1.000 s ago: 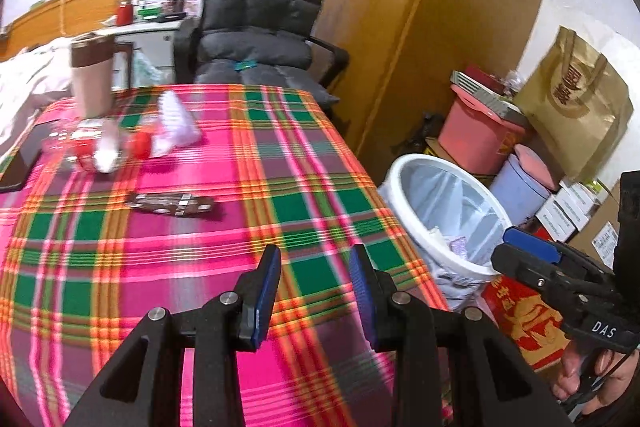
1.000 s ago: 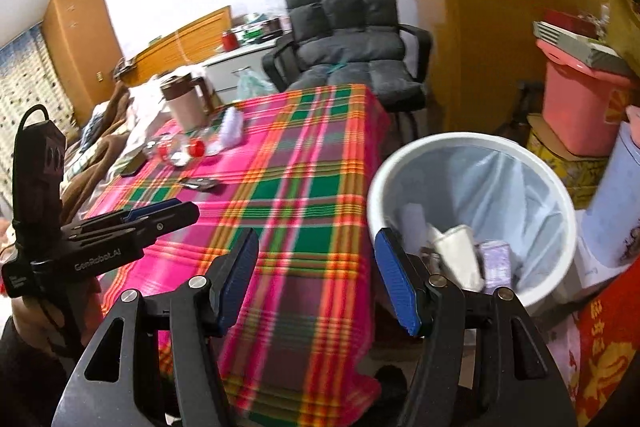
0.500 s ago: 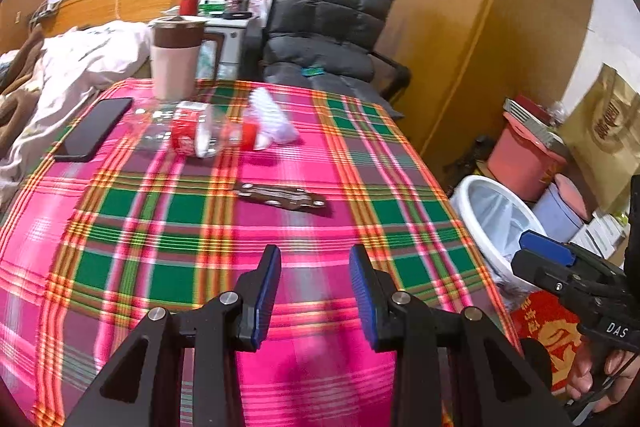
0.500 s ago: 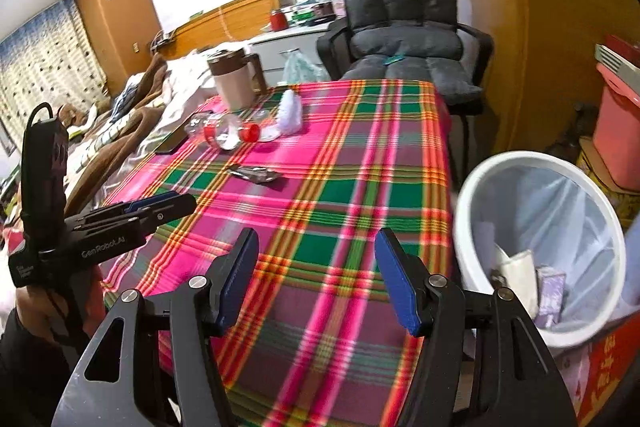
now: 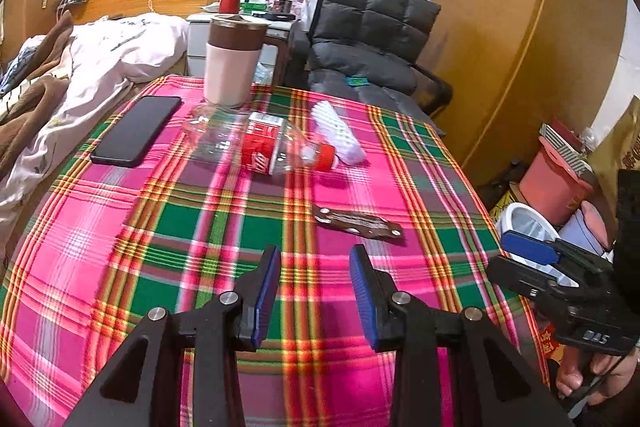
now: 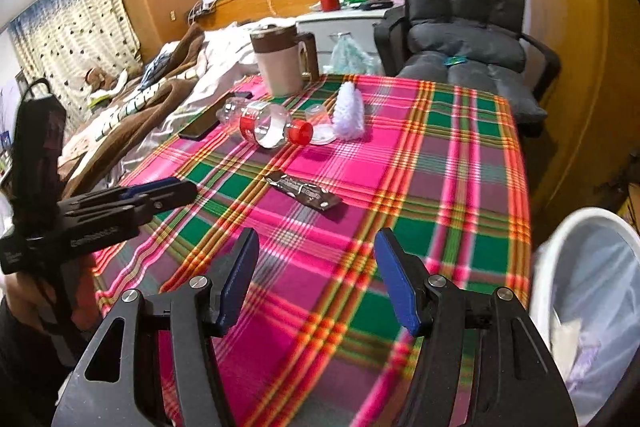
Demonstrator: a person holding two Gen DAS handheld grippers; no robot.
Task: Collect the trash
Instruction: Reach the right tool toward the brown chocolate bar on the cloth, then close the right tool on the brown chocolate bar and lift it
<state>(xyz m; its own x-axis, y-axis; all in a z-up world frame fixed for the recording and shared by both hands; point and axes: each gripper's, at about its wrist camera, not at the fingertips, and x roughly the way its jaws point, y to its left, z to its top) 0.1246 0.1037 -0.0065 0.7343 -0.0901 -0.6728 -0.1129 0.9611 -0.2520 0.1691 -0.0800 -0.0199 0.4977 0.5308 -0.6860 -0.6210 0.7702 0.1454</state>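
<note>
- On the plaid tablecloth [image 5: 160, 227], three pieces of likely trash lie in the far half: a clear plastic bottle [image 5: 260, 147] on its side with a red cap and red label, a white foam net sleeve [image 5: 338, 131] just beside its cap end, and a brown snack wrapper [image 5: 356, 227] flat and alone nearer the grippers.
- The left gripper [image 5: 314, 301] hangs over the near part of the cloth, its jaws parted a little with nothing between them; the wrapper lies just beyond its tips, so it looks the likeliest first pick.
- The right gripper [image 6: 316, 283] has its jaws spread wide and empty, also above the near cloth, aimed toward the same wrapper [image 6: 304, 191].
- The white trash bin [image 6: 588, 307], lined with a clear bag and already holding some scraps, stands on the floor just off the table's right edge, probably so that items can be dropped straight over the side.
- A black phone [image 5: 136, 131] and a pink-and-brown mug [image 5: 234, 61] sit at the far left; I judge they are not trash and should be left alone.
- A small clear cup [image 6: 318, 125] rests between bottle cap and foam sleeve in the right view.
- The near and right parts of the cloth are bare, giving room to approach; the bottle could roll if nudged.
</note>
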